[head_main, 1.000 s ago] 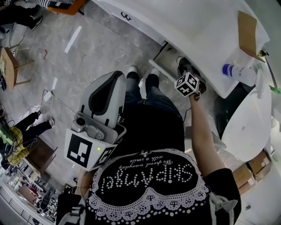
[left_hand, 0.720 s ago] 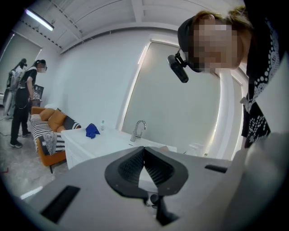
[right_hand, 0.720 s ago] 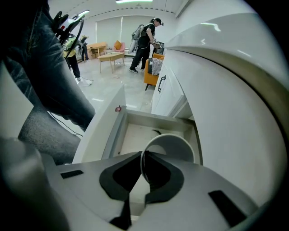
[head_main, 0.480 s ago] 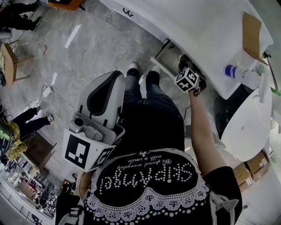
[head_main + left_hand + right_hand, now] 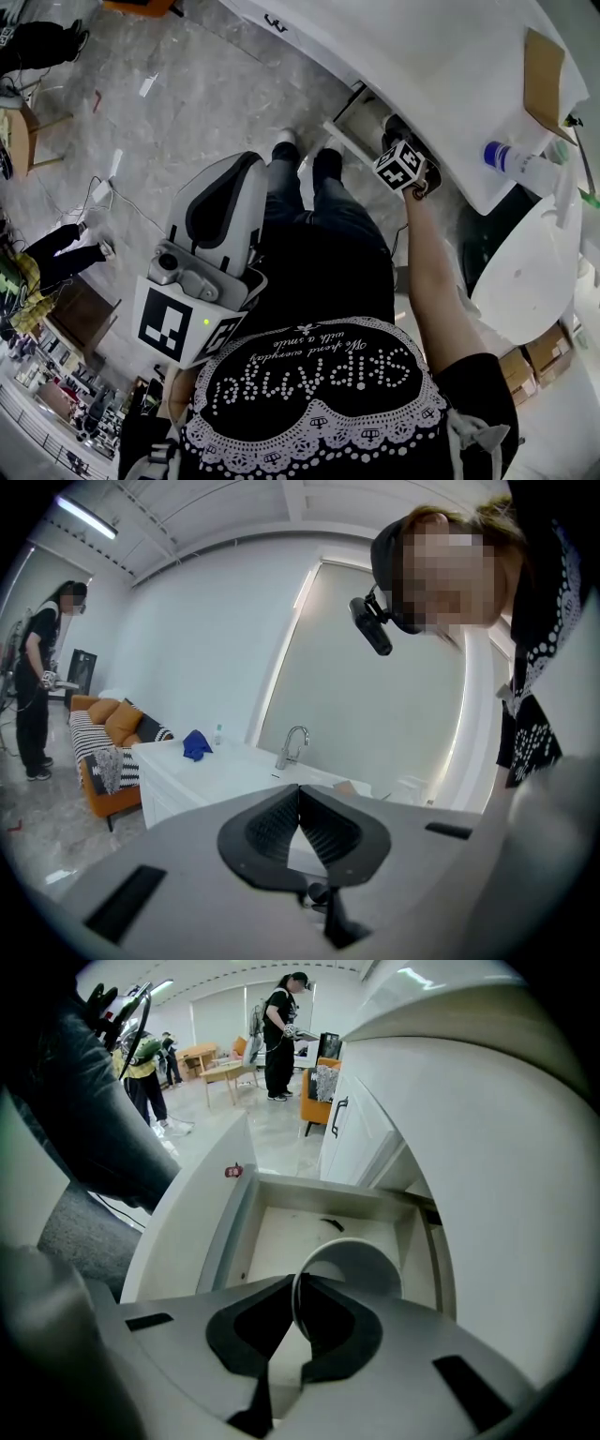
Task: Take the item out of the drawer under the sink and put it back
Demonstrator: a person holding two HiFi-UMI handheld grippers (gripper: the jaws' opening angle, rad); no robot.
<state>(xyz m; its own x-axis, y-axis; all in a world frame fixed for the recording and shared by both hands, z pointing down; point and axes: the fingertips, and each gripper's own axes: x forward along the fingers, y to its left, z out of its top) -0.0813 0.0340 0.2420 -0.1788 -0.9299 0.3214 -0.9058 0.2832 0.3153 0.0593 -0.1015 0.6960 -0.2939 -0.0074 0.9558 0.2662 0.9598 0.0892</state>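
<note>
In the right gripper view a white cup (image 5: pixel 354 1262) hangs over the open white drawer (image 5: pixel 246 1211). My right gripper (image 5: pixel 295 1309) is shut on the cup's rim, one jaw inside it and one outside. The drawer floor below is bare except for a small dark mark (image 5: pixel 330 1223). From the head view my right gripper (image 5: pixel 397 141) points steeply down at the drawer (image 5: pixel 349 120) under the white counter (image 5: pixel 422 56); the cup is hidden there. My left gripper (image 5: pixel 251 161) is held in front of my body, away from the drawer. Its jaws meet at the tips, left gripper (image 5: pixel 298 791) holding nothing.
On the counter lie a bottle with a blue label (image 5: pixel 511 157) and a piece of cardboard (image 5: pixel 544 70). A faucet (image 5: pixel 292 747) and a blue cloth (image 5: pixel 196 745) stand further along. A round white top (image 5: pixel 525 272) is at the right. Other people (image 5: pixel 281 1035) stand on the grey floor.
</note>
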